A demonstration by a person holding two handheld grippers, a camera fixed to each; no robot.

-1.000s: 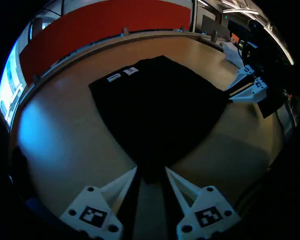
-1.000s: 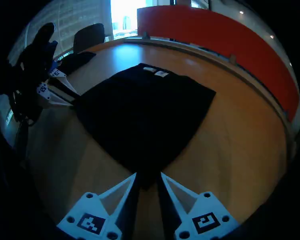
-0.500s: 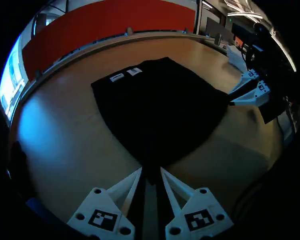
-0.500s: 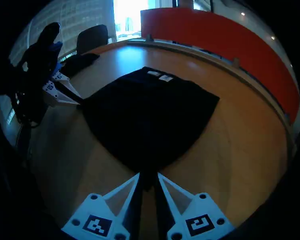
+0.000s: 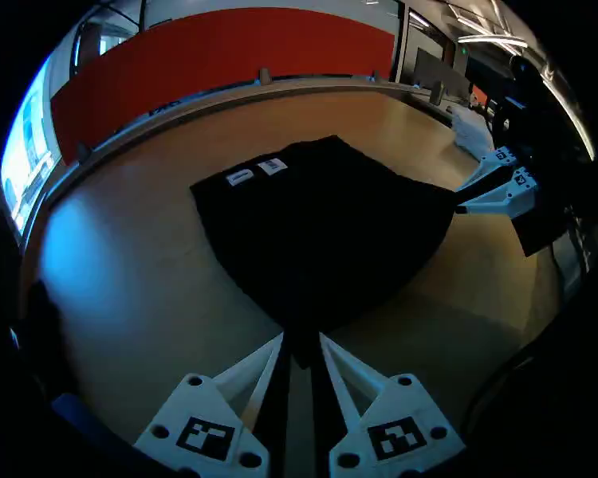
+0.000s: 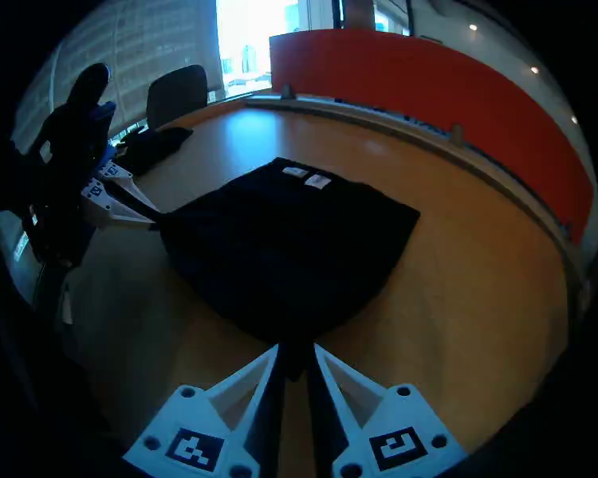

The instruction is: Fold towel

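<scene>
Surrounding: red partition point(image 5: 219, 56) behind the curved wooden desk point(image 5: 131, 263); dark chair point(image 6: 175, 92) at its far edge.
Towel: black towel point(image 5: 323, 231) with two white labels point(image 5: 255, 171), spread mid-desk.
Left gripper point(image 5: 301, 350): clamped on one towel corner.
Right gripper point(image 6: 297, 358): clamped on a neighbouring corner.

One towel point(image 5: 323, 231), two labels point(image 5: 239, 177) point(image 5: 273, 166) (white), one chair point(image 6: 175, 94) — two grippers point(image 5: 302, 339) point(image 6: 297, 349).

The towel point(image 5: 323, 231) is seen as black, matt cloth, with two small white tags point(image 5: 256, 172) on it. The desk point(image 5: 131, 263) is made of smooth wood with a soft sheen. The fingers point(image 5: 247, 373) are formed of white matt plastic.
</scene>
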